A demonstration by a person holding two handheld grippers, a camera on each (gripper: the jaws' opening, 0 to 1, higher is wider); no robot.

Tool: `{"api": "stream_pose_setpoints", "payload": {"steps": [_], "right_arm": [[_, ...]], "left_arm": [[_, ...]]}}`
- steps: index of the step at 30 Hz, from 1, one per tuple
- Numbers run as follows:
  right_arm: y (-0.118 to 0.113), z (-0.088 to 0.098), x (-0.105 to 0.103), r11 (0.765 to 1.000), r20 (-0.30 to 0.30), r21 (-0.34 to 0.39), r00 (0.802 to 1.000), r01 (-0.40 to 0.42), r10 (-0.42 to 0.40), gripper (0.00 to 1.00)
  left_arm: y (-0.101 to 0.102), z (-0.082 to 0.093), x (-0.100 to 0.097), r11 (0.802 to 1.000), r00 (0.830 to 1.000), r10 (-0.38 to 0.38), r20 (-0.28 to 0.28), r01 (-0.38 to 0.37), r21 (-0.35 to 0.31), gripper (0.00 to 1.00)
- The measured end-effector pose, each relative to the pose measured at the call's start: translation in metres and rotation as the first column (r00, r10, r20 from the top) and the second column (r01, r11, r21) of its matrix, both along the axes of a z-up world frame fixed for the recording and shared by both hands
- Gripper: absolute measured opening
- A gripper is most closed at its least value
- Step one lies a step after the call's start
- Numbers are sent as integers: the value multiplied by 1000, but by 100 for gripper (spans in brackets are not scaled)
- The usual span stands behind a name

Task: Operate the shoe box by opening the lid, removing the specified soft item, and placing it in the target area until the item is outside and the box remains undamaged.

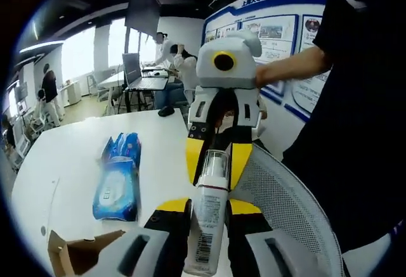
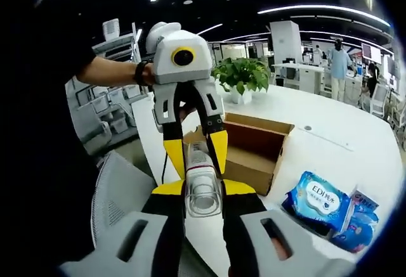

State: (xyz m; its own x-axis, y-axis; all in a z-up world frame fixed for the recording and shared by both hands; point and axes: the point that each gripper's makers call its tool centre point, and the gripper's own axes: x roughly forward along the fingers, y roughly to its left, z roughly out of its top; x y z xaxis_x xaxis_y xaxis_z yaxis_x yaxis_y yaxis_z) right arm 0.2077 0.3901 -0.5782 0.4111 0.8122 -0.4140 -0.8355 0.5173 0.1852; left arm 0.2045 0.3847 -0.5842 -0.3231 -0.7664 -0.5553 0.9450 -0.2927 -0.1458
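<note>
both grippers, left gripper (image 1: 206,229) and right gripper (image 2: 203,204), clamp one clear bottle (image 1: 208,217) end to end, above the desk (image 1: 70,153). open cardboard box (image 2: 254,147) at 1 o'clock. step: item out; next, carry it toward wipes pack (image 2: 317,202) at 3 o'clock.

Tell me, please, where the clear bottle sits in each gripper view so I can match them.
Left gripper view: the bottle stands bottom centre, held between both grippers' jaws.
Right gripper view: the bottle lies centre, lower half, its end toward the camera.
Shared landmark: the blue wipes pack on the white table.
</note>
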Motion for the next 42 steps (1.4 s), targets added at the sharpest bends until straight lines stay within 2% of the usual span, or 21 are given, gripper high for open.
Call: {"api": "stream_pose_setpoints", "payload": {"steps": [11,19,24,34,40,42], "right_arm": [[3,-1,2,1000,-31,18,999,11,-10,18],[3,-11,3,1000,-55,-1,998,12,-12,18],[-4,-21,2,999,-74,-38,997,9,-12,18],[-26,-40,-1,988,-104,-151,995,-23,8,18],[-40,-50,3,974,-117,-221,993,-50,25,18],[-44,-53,3,966,-119,-250,992,-65,36,18]], "left_arm": [[2,-2,0,1000,1000,18,-11,-18,-10,22],[8,-6,6,998,998,60,-16,-60,-11,27],[14,-11,8,995,995,99,-28,-99,-10,29],[32,-27,15,972,970,236,-62,-237,3,31],[42,-38,22,942,941,336,-42,-336,3,34],[44,-38,19,935,934,354,-53,-355,-10,35]]}}
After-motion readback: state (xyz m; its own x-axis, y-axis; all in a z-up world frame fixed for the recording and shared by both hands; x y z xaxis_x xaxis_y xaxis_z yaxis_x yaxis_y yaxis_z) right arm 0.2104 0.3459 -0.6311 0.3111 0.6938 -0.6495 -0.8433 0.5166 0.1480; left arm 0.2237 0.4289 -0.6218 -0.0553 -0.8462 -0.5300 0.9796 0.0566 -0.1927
